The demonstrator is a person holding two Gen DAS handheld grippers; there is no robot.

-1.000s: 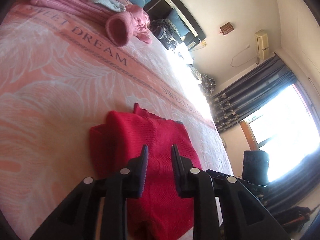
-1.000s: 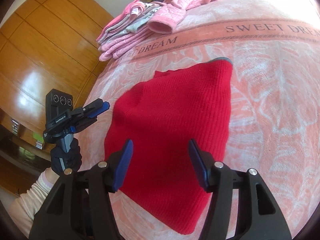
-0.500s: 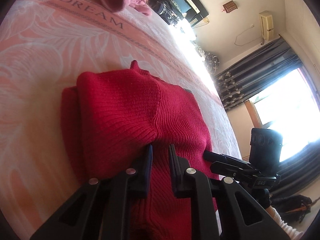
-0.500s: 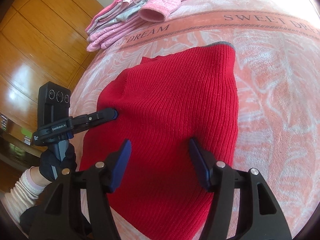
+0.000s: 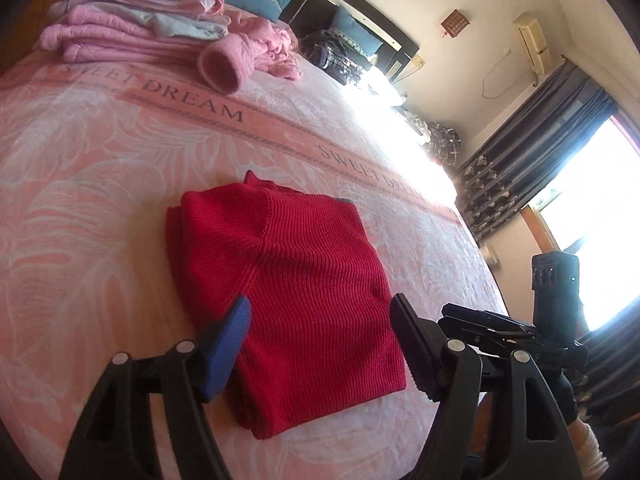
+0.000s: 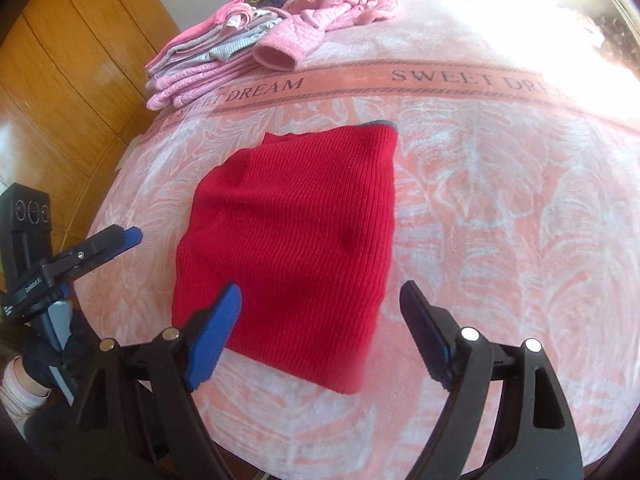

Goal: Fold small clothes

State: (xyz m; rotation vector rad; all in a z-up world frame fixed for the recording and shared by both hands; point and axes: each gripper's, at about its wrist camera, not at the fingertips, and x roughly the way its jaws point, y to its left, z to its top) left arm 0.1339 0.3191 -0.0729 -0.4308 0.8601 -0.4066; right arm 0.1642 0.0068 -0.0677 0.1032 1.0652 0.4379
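Note:
A red knit sweater lies folded into a compact block on the pink bed cover; a grey collar edge shows at its far corner. My left gripper hovers open just over the sweater's near edge, holding nothing. My right gripper is also open and empty above the sweater, at its near end. Each gripper shows in the other's view: the right gripper is at the sweater's right side, and the left gripper is off its left side, held by a gloved hand.
A stack of folded pink and grey clothes sits at the bed's far left, with a loose pink garment beside it. A wooden wardrobe stands left of the bed. Dark curtains and a bright window are on the right.
My left gripper, shut on the sweater's edge half a second ago, has opened and drawn back. The right gripper has also pulled back. The sweater now rests flat.

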